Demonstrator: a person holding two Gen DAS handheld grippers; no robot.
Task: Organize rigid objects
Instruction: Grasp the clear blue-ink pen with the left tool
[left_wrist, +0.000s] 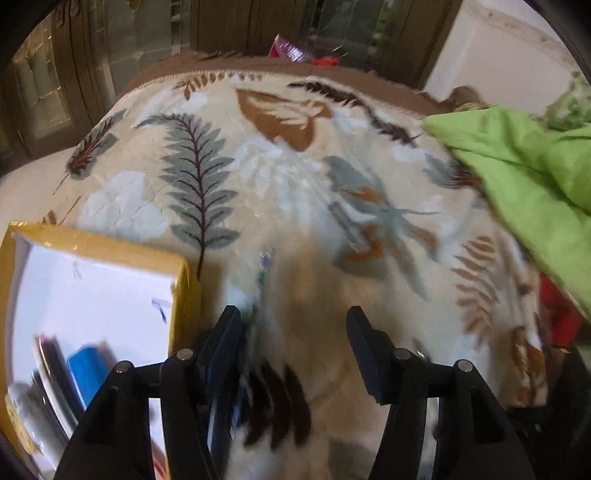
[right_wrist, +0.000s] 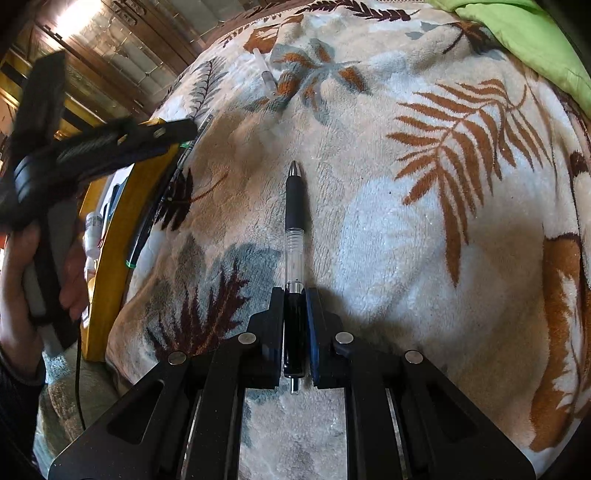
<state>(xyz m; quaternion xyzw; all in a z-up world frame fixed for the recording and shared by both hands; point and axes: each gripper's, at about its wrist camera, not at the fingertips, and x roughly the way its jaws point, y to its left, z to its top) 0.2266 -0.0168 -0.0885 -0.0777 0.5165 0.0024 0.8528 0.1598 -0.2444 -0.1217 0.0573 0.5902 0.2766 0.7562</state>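
Fleecy cream blanket (right_wrist: 388, 229) printed with rust and grey fern leaves covers the bed, and everything sits on it. The right gripper (right_wrist: 295, 291) has its two black jaws pressed in tight on the rear barrel of a pen (right_wrist: 294, 206), with the black grip and silver tip pointing straight ahead over the blanket and the click button showing behind the fingers. The pen lies low along the fleece; whether it actually rests on it I cannot tell.

Over at the blanket's left edge stands a yellow-walled box (left_wrist: 184, 291) with a white floor, holding a blue object (left_wrist: 86, 369) and a few other blurred items. The left gripper (left_wrist: 291, 317) hangs just beside the box's right wall with its jaws spread wide and nothing between them. A thin dark pen with a green band (right_wrist: 147, 229) lies along the outside of that wall, close to the left gripper's inner finger. From the right-hand view the person's left hand (right_wrist: 22, 273) is wrapped around that gripper's handle.

Farther up the blanket a clear plastic tube (right_wrist: 266, 77) lies alone. Bright green fabric (left_wrist: 524, 173) is heaped at the far right corner.
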